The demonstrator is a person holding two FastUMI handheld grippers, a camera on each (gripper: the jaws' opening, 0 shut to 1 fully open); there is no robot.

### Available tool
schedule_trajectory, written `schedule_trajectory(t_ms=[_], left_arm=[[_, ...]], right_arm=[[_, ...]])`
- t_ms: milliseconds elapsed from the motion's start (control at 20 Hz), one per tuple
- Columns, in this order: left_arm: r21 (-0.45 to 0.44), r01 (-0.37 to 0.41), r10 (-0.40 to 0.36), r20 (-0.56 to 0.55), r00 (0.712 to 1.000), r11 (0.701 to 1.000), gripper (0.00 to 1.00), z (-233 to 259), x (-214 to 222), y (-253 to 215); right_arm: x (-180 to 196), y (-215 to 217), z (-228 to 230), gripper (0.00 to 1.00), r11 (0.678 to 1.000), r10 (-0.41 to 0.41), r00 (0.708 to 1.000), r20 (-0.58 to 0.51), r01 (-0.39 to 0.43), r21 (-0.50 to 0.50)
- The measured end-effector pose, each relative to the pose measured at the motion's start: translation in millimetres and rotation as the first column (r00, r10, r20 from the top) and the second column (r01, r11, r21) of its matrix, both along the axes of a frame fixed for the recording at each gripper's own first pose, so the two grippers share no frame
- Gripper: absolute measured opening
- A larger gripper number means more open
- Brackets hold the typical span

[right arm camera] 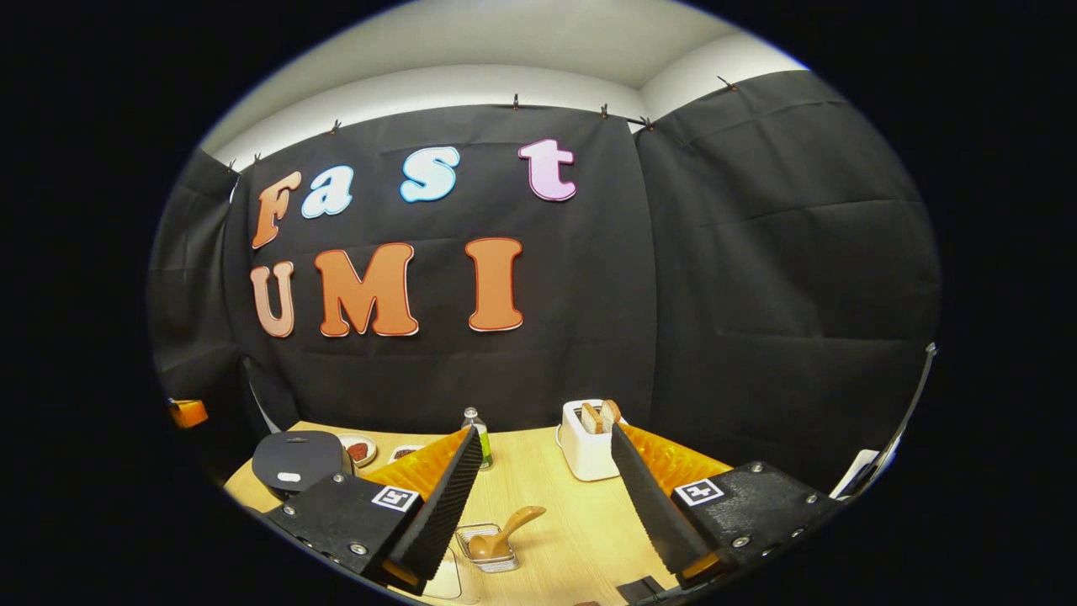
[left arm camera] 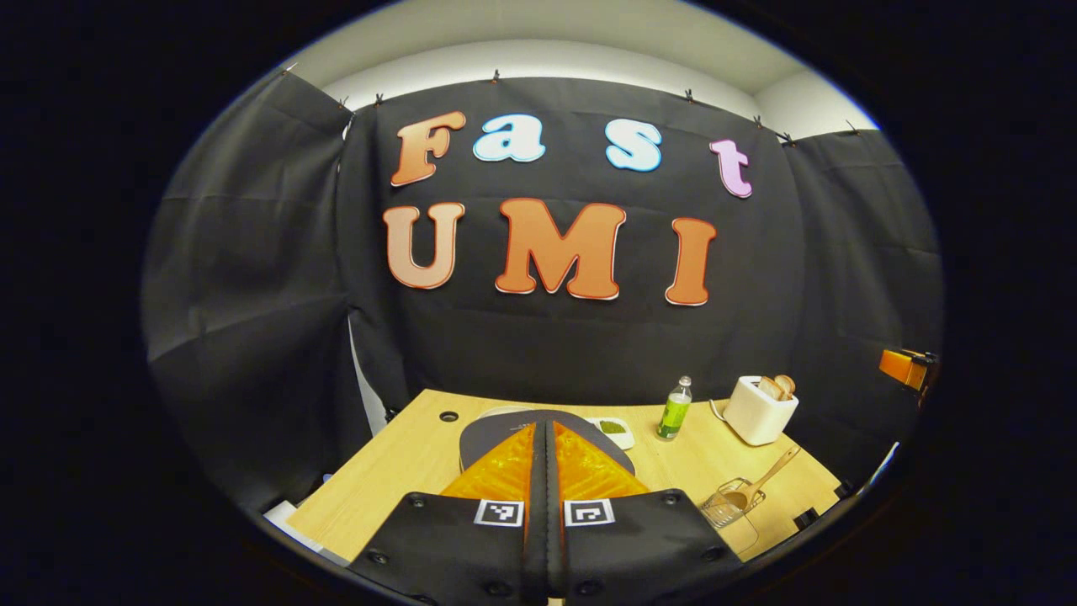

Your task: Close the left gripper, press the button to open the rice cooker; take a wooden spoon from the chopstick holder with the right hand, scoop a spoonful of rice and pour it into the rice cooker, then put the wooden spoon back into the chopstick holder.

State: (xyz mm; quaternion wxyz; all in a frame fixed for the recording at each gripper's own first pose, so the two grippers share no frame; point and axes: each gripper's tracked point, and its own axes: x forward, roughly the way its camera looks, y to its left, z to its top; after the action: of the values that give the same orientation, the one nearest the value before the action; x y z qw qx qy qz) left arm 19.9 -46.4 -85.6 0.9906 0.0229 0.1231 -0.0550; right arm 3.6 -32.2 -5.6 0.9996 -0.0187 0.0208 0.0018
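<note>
1. In the left gripper view, the left gripper (left arm camera: 545,446) sits low and centre with its two orange fingers pressed flat together, nothing between them.
2. Just past its tips lies the dark, rounded lid of the rice cooker (left arm camera: 496,427), lid down, on the wooden table (left arm camera: 395,480).
3. A small white dish (left arm camera: 612,429) with something green in it peeks out right behind the cooker.
4. Further right stands a green bottle (left arm camera: 674,409), upright, and beyond it a white toaster (left arm camera: 759,410) with bread slices poking out of the top.
5. Near the table's front right edge is the clear chopstick holder (left arm camera: 730,505), and the wooden spoon (left arm camera: 767,480) leans out of it, handle angled up to the right.
6. Over to the right gripper view: the right gripper (right arm camera: 547,488) has its fingers spread wide apart, holding nothing.
7. Framed in the gap between them, low down, is the chopstick holder (right arm camera: 488,547) with the wooden spoon (right arm camera: 507,530) resting in it, handle tilted up to the right.
8. The rice cooker (right arm camera: 301,459) sits at the left, lid shut, with two small dishes (right arm camera: 362,450) just beside it.
9. The bottle (right arm camera: 476,425) stands behind the near finger, and the toaster (right arm camera: 589,442) is between the fingers, farther back.
</note>
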Motion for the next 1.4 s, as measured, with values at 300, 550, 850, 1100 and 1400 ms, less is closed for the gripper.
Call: schedule_trajectory(t_ms=[300, 550, 850, 1100, 1400], left_arm=[[-0.024, 0.061, -0.063, -0.122, 0.991, 0.998, 0.0, -47.1, 22.0, -27.8], [0.003, 0.094, -0.091, -0.195, 0.977, 0.996, 0.04, -83.1, 42.4, -42.9], [0.044, 0.113, -0.095, -0.291, 0.952, 0.993, 0.04, -128.6, 48.7, -45.0], [0.02, 0.092, -0.077, -0.38, 0.922, 0.996, 0.0, -161.7, 40.1, -41.9], [0.045, 0.102, -0.076, -0.391, 0.917, 0.994, 0.04, -160.7, 42.7, -42.4]], right_arm=[[-0.3, -18.8, -13.8, 1.0, 0.999, -0.045, 0.998, -0.032, 0.044, -0.019], [-4.5, -38.8, -23.4, 0.95, 0.996, -0.09, 0.994, -0.06, 0.089, -0.014], [-12.3, -59.0, -25.9, 0.95, 0.99, -0.138, 0.988, -0.07, 0.136, -0.025], [-15.5, -65.5, -30.7, 0.95, 0.987, -0.158, 0.984, -0.08, 0.156, -0.024], [-12.8, -63.2, -35.1, 0.95, 0.988, -0.156, 0.984, -0.087, 0.156, -0.011]])
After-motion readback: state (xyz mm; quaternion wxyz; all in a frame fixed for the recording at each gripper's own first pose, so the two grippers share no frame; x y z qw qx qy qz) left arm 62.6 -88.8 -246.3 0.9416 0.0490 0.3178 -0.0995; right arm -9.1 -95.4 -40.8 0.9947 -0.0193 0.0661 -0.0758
